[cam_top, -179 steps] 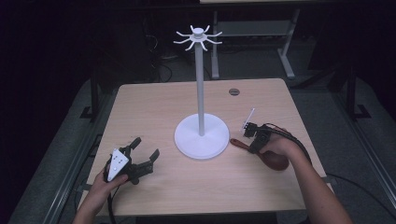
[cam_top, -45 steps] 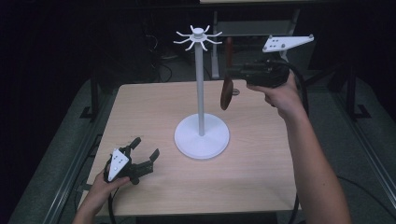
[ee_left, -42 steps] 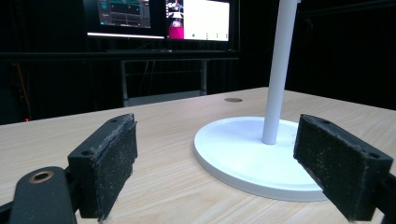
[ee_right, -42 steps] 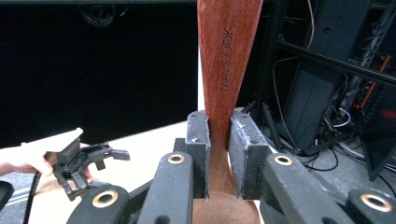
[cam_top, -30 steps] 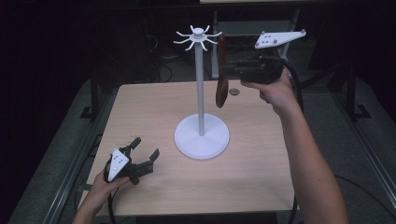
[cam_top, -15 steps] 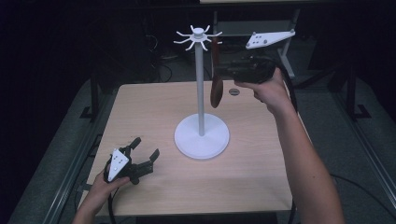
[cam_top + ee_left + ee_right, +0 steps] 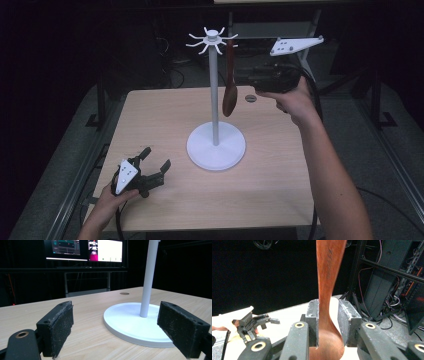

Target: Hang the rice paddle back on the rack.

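Two grippers are in your hands. Your right gripper [image 7: 250, 80] is raised well above the far right part of the tabletop [image 7: 280, 170], level with the upper half of the white stand [image 7: 215, 100]. In the right gripper view its jaws flank the neck of the wooden spoon [image 7: 328, 290] just above the bowl; the left jaw lies against the wood, while a narrow gap shows between the right jaw and the spoon (so the grip looks loosened rather than clamped). The spoon hangs upright, bowl down, handle top at one of the stand's hooks [image 7: 231, 44], just right of the pole and well clear of the tabletop.

Your left gripper [image 7: 150, 172] rests low at the near left corner of the tabletop, jaws spread wide with nothing between them. In the left gripper view its pads [image 7: 60, 325] frame bare wood and the stand's round base [image 7: 130, 325], which sits near the tabletop's centre, apart from the jaws.
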`<state>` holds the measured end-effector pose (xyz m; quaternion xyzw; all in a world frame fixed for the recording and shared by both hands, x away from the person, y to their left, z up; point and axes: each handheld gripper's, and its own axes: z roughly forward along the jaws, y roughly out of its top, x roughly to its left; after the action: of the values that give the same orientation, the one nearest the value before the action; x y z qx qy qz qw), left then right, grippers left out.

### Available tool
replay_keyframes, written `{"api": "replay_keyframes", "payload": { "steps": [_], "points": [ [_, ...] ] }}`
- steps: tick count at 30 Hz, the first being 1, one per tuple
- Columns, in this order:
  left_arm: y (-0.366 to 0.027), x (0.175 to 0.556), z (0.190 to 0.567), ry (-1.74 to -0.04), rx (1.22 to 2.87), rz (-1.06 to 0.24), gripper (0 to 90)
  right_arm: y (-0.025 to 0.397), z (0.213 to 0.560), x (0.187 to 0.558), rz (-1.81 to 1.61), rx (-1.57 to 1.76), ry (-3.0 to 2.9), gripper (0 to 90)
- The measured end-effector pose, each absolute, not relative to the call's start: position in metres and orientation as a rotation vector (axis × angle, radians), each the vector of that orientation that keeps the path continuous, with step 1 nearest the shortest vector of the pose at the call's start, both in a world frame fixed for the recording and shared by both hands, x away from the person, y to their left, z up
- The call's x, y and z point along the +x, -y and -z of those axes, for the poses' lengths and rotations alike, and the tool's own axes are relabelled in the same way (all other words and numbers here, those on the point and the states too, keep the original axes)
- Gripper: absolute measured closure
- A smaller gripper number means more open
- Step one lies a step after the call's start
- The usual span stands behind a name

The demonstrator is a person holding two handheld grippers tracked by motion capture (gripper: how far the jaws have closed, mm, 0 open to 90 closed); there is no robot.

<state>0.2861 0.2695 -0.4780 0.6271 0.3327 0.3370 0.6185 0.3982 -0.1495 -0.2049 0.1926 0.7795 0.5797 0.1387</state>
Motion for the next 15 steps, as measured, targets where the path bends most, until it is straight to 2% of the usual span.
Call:
{"api": "replay_keyframes", "payload": {
  "steps": [10, 15],
  "points": [
    [-0.269, 0.286, 0.478, -0.764, 1.436, -0.775, 12.9, 0.168, 0.223, 0.391, -1.657, 0.604, -2.257, 65.6],
    [-0.269, 0.286, 0.478, -0.764, 1.437, -0.775, 12.9, 0.178, 0.238, 0.387, -1.595, 0.654, -2.250, 59.1]
  ]
}}
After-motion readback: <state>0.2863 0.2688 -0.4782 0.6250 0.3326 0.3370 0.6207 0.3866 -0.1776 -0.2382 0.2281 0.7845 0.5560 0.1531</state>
